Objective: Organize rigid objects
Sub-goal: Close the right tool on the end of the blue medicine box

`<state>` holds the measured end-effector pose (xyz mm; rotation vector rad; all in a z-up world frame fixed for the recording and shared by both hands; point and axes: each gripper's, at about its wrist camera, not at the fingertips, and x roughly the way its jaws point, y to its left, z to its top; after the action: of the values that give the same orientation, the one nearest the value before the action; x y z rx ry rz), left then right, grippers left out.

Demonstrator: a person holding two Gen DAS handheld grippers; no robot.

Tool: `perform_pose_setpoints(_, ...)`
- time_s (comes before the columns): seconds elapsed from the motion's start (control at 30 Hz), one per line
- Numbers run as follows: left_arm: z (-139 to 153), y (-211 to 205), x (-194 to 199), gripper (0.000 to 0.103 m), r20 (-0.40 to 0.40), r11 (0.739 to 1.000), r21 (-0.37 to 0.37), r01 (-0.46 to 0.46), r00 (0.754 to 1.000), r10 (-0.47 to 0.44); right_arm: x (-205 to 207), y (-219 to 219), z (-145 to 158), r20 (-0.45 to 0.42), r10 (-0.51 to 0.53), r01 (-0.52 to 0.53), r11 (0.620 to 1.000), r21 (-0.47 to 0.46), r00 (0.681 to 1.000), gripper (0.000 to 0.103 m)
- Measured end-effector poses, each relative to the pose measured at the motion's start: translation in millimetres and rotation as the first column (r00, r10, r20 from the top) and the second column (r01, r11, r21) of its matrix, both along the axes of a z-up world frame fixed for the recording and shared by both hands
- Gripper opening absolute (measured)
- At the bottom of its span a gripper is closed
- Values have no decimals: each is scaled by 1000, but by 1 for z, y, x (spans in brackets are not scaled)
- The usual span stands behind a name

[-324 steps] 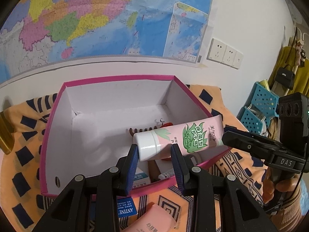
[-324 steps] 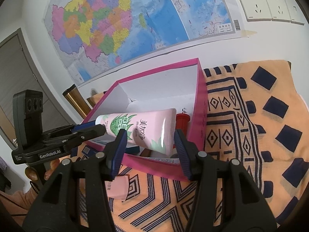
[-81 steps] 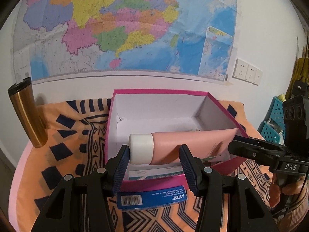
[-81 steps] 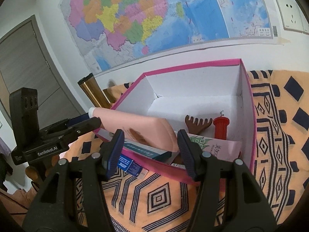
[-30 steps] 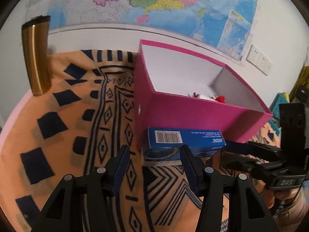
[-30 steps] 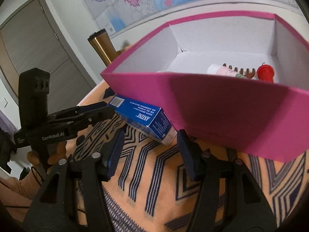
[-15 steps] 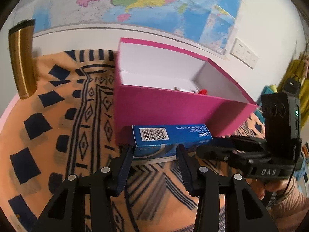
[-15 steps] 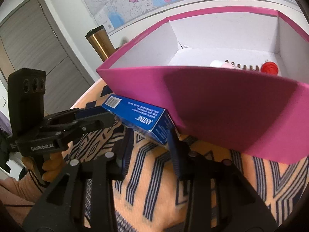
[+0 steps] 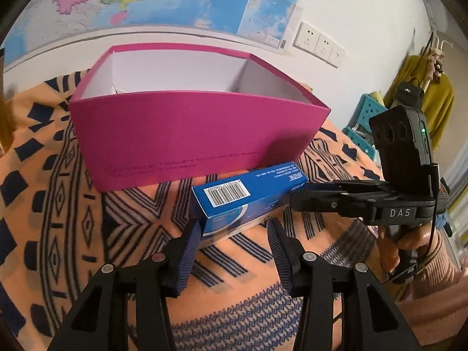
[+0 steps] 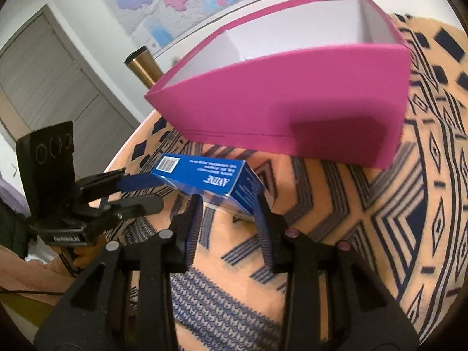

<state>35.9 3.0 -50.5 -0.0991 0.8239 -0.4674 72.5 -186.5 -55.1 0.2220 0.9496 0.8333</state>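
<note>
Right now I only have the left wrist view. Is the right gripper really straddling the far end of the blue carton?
Observer: Yes. In the right wrist view the right gripper has one finger against each side of the blue carton.
Operator: And how does my left gripper look from there?
Observer: The left gripper reaches the barcode end, one finger behind the carton and one in front. I cannot tell if it is clamped.

The pink box's near wall hides its contents; the gold tumbler is half hidden behind its corner.
</note>
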Motion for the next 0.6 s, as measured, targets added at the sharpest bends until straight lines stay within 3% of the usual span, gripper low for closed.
perform_pose_setpoints(0.33,-13,4,25,46,-59,998,23,-61,996,62,17,6,-16,-45,-65,65,998,1,997,39)
perform_pose_setpoints(0.6,-14,9,31,46,-61,996,19,-88,994,89,18,4,-11,-12,-91,91,996,20,996,39)
